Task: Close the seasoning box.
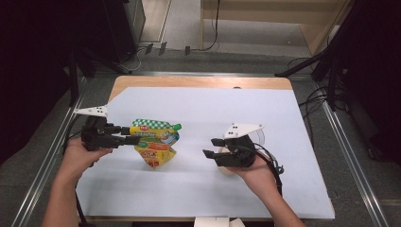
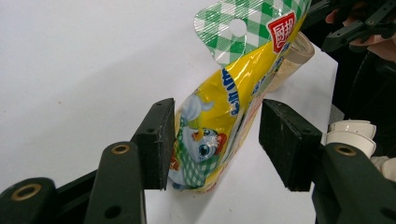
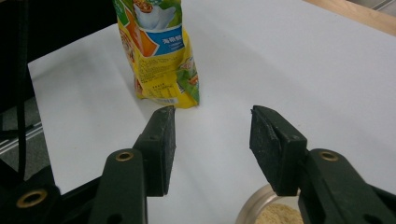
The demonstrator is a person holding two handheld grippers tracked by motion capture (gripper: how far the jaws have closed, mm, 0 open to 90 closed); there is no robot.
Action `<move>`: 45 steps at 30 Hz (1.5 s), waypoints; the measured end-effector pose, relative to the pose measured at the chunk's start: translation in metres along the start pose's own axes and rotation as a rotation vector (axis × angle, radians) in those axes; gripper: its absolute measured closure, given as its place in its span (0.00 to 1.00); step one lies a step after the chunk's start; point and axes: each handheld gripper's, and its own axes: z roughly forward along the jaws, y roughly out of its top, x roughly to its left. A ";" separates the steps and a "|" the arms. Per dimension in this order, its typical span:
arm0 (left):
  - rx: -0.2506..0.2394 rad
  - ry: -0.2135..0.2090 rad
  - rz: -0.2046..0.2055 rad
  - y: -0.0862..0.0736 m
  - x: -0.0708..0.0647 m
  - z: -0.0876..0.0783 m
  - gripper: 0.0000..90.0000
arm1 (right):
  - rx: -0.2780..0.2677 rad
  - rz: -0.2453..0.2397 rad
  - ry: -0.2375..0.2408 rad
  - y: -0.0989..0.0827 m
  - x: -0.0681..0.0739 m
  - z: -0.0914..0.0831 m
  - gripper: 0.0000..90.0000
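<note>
A yellow and green checked pouch (image 1: 156,142) stands upright on the white sheet (image 1: 213,104) left of centre. My left gripper (image 1: 131,135) reaches it from the left, level with the table. In the left gripper view the pouch (image 2: 219,116) sits between the jaws of my left gripper (image 2: 215,140): one pad (image 2: 156,140) lies against it, the other (image 2: 285,140) stands apart, so the gripper is open. My right gripper (image 1: 209,147) hovers right of the pouch, pointing at it. In the right gripper view my right gripper (image 3: 212,140) is open with nothing between its pads, and the pouch (image 3: 161,60) stands beyond them.
A round container of tan granules (image 3: 273,210) sits just under the right gripper, and the container (image 2: 294,53) also peeks out behind the pouch. The wooden table edge (image 1: 198,82) borders the sheet at the back. Metal rails run along both sides of the table.
</note>
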 end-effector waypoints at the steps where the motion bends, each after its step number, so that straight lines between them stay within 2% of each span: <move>1: -0.004 0.003 0.002 -0.001 0.001 -0.002 0.51 | 0.003 0.000 -0.006 0.000 -0.001 -0.002 0.58; 6: -0.010 0.034 -0.018 -0.007 0.006 -0.013 0.52 | -0.023 0.014 -0.027 0.005 -0.007 -0.014 0.61; 10: -0.009 0.053 -0.027 -0.012 0.011 -0.015 0.52 | -0.036 0.016 -0.036 0.009 -0.010 -0.021 0.63; 14: 0.015 0.098 -0.047 -0.019 0.020 -0.009 0.49 | -0.055 0.036 -0.046 0.013 -0.017 -0.032 0.63; 16: 0.027 0.105 -0.066 -0.023 0.024 -0.006 0.48 | -0.067 0.049 -0.060 0.015 -0.023 -0.042 0.66; 21: 0.026 0.131 -0.073 -0.022 0.026 0.000 0.47 | -0.077 0.067 -0.081 0.015 -0.031 -0.056 0.73; 25: 0.045 0.131 -0.072 -0.022 0.026 0.006 0.45 | -0.114 0.097 -0.096 0.016 -0.039 -0.070 0.76; 26: 0.049 0.130 -0.072 -0.022 0.026 0.007 0.45 | -0.132 0.114 -0.110 0.016 -0.043 -0.078 0.83; 27: 0.051 0.131 -0.070 -0.022 0.027 0.008 0.45 | -0.132 0.114 -0.110 0.016 -0.043 -0.078 0.83; 31: 0.048 0.129 -0.068 -0.020 0.027 0.010 0.45 | -0.132 0.122 -0.154 0.011 -0.053 -0.093 0.96; 33: 0.046 0.128 -0.069 -0.019 0.027 0.010 0.45 | -0.130 0.143 -0.166 0.008 -0.060 -0.100 1.00; 36: 0.046 0.132 -0.065 -0.019 0.028 0.011 0.45 | -0.140 0.185 -0.184 0.004 -0.069 -0.110 1.00; 38: 0.046 0.131 -0.068 -0.019 0.028 0.011 0.45 | -0.138 0.196 -0.213 0.001 -0.075 -0.116 1.00; 42: 0.053 0.123 -0.072 -0.018 0.029 0.014 0.45 | -0.142 0.219 -0.260 -0.007 -0.088 -0.123 1.00; 45: 0.061 0.122 -0.075 -0.016 0.030 0.017 0.45 | -0.134 0.256 -0.278 -0.016 -0.098 -0.122 1.00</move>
